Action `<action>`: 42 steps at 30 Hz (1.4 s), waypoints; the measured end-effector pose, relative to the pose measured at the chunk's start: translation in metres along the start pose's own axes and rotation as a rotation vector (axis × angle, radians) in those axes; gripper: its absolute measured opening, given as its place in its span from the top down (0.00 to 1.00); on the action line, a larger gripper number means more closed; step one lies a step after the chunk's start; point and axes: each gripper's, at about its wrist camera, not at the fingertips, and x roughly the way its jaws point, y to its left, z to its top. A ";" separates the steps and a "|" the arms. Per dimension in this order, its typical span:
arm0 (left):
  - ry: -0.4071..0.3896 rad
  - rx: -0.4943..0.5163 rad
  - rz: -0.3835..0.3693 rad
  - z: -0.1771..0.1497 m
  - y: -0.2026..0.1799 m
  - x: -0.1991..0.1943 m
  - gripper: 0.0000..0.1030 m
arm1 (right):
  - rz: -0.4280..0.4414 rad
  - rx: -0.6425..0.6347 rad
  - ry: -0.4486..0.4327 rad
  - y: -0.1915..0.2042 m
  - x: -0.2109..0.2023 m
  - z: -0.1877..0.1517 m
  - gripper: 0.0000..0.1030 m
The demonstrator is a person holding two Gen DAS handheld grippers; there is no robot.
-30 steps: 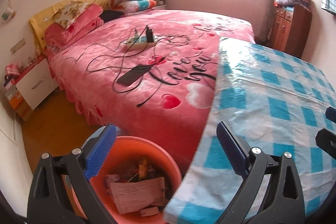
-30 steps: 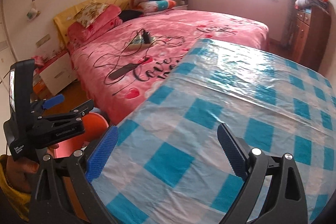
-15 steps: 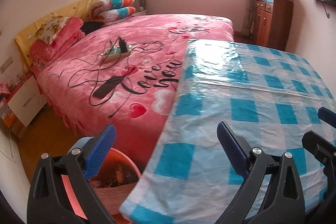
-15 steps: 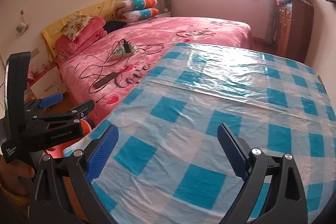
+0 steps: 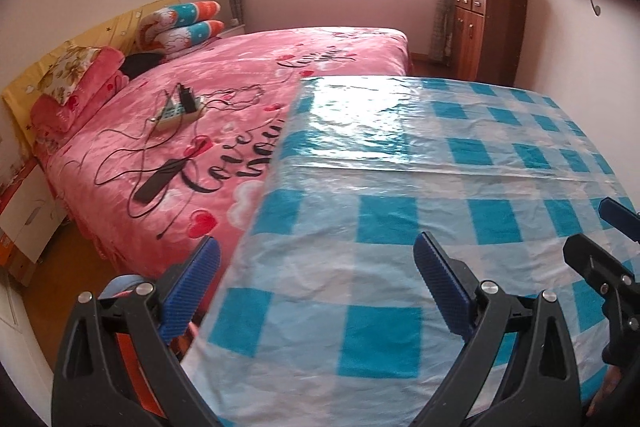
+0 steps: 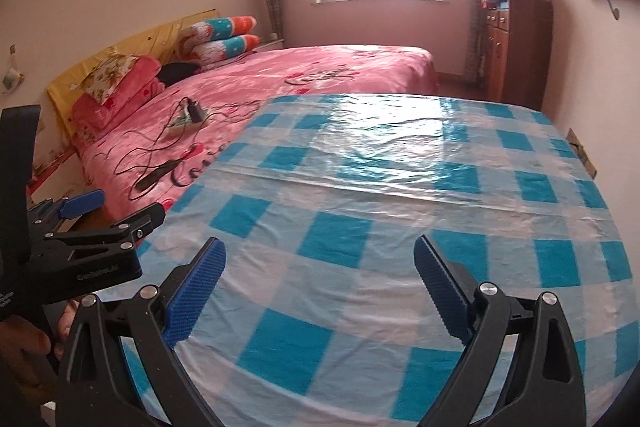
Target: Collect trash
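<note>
Both the left hand-held gripper (image 5: 316,287) and the right hand-held gripper (image 6: 320,287) gape wide, empty, above the checked desk (image 6: 380,187). The orange bin (image 5: 128,351) sits just below the left one's left finger.

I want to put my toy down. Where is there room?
The blue-and-white checked plastic tablecloth is bare from the open right gripper to its far edge. The far part of the pink bedspread is free too. Its near side is crowded with a power strip and black cables.

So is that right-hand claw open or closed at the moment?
Open. The right gripper has its two blue pads far apart above the checked tablecloth, holding nothing.
</note>
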 end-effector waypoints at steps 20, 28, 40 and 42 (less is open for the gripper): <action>0.017 0.039 -0.096 0.014 -0.069 0.013 0.05 | -0.135 0.068 -0.048 -0.074 -0.008 -0.009 0.09; 0.013 0.055 -0.122 0.021 -0.097 0.019 0.05 | -0.209 0.085 -0.066 -0.102 -0.010 -0.012 0.09; 0.007 0.075 -0.131 0.027 -0.127 0.027 0.05 | -0.273 0.117 -0.082 -0.137 -0.013 -0.015 0.09; 0.002 0.077 -0.131 0.027 -0.130 0.028 0.05 | -0.269 0.137 -0.081 -0.143 -0.014 -0.015 0.09</action>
